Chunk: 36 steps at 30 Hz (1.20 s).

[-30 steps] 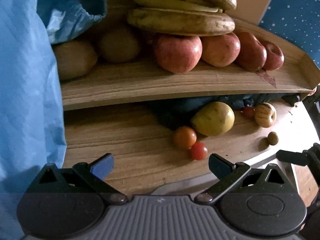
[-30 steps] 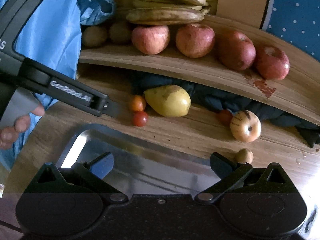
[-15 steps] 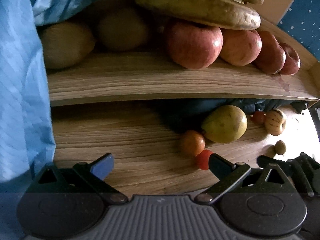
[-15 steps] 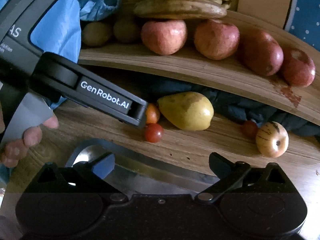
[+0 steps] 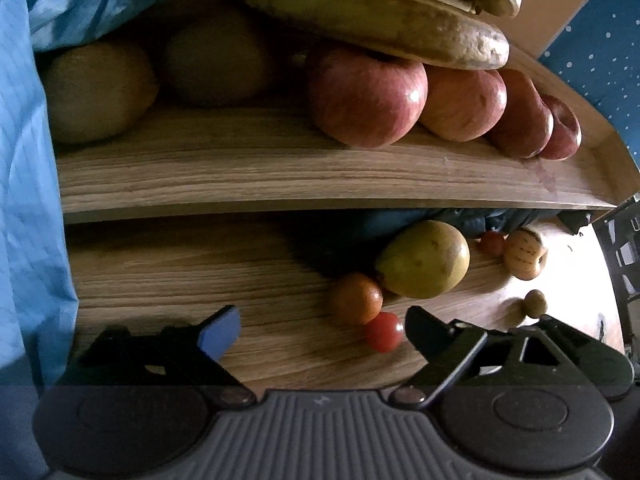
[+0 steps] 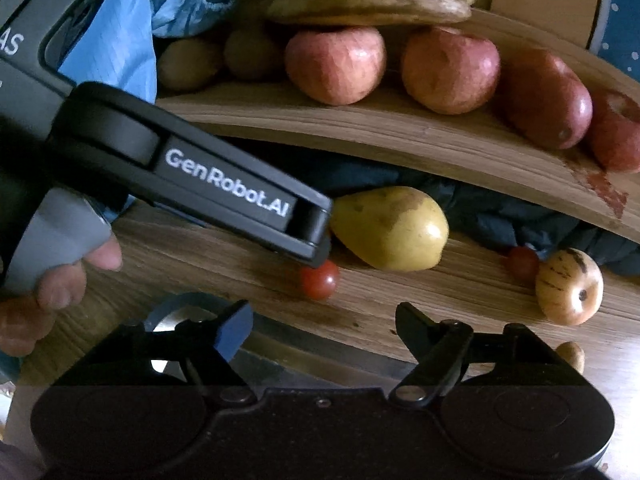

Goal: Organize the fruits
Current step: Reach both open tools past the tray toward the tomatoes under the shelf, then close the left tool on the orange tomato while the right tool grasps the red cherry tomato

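On the wooden table lie a yellow-green pear (image 5: 426, 259), a small orange fruit (image 5: 355, 299) and a red cherry tomato (image 5: 383, 332). My left gripper (image 5: 322, 332) hovers low over them, its jaws closing. The tomato shows just inside its right finger, and no pad touches it. In the right wrist view the left gripper's black finger (image 6: 308, 236) hides the orange fruit, above the tomato (image 6: 319, 280) and beside the pear (image 6: 390, 229). My right gripper (image 6: 322, 330) is closing too, with nothing between its pads.
A raised wooden shelf (image 5: 280, 176) carries several red apples (image 5: 366, 98), kiwis (image 5: 96, 92) and bananas (image 5: 376, 20). Further right lie a striped fruit (image 6: 569, 286), another tomato (image 6: 523, 263) and a small brown fruit (image 5: 535, 303). A metal tray (image 6: 280, 354) sits under my right gripper. Blue cloth (image 5: 28, 200) hangs left.
Both grippers have come closer and lower toward the fruits on the table, and their jaws have narrowed. The left gripper's finger now covers the orange fruit in the right wrist view.
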Each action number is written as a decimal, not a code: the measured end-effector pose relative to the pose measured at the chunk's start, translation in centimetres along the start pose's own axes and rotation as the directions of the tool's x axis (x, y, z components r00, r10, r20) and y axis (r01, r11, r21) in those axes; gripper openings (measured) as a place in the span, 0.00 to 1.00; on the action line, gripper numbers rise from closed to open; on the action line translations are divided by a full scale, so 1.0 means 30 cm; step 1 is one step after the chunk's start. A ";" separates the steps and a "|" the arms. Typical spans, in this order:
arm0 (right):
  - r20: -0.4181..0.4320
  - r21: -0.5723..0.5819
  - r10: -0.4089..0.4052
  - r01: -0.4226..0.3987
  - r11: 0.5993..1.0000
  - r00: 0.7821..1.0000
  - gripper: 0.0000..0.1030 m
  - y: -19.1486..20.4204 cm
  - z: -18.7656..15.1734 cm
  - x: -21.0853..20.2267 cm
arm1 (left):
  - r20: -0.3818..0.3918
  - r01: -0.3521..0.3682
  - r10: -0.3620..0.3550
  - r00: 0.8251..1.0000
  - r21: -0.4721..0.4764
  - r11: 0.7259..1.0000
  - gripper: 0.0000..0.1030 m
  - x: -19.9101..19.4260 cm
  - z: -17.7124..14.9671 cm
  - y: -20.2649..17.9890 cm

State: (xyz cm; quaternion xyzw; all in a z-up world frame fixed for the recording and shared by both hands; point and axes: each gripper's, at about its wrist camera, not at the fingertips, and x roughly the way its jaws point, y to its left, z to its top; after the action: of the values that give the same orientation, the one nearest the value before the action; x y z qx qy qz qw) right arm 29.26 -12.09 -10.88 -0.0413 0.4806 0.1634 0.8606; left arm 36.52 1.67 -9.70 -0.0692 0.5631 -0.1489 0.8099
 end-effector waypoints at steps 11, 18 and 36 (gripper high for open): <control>0.003 0.001 0.004 -0.004 1.000 1.000 0.59 0.030 0.030 0.034 | -0.002 0.088 -0.088 0.996 -0.025 0.996 0.62 -0.018 0.008 0.014; -0.010 0.012 0.006 -0.006 1.000 1.000 0.49 0.034 0.038 0.052 | -0.004 0.099 -0.099 0.995 -0.033 0.995 0.53 -0.012 0.010 0.020; -0.008 -0.004 -0.004 0.004 1.000 1.000 0.29 0.023 0.045 0.050 | -0.007 0.118 -0.118 0.993 -0.030 0.993 0.33 0.006 0.009 0.018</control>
State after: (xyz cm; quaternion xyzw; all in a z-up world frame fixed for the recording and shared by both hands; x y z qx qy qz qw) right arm 30.85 -10.76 -11.36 -0.0449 0.4836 0.1625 0.8589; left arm 36.92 2.10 -9.92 -0.1136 0.5635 -0.1886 0.7962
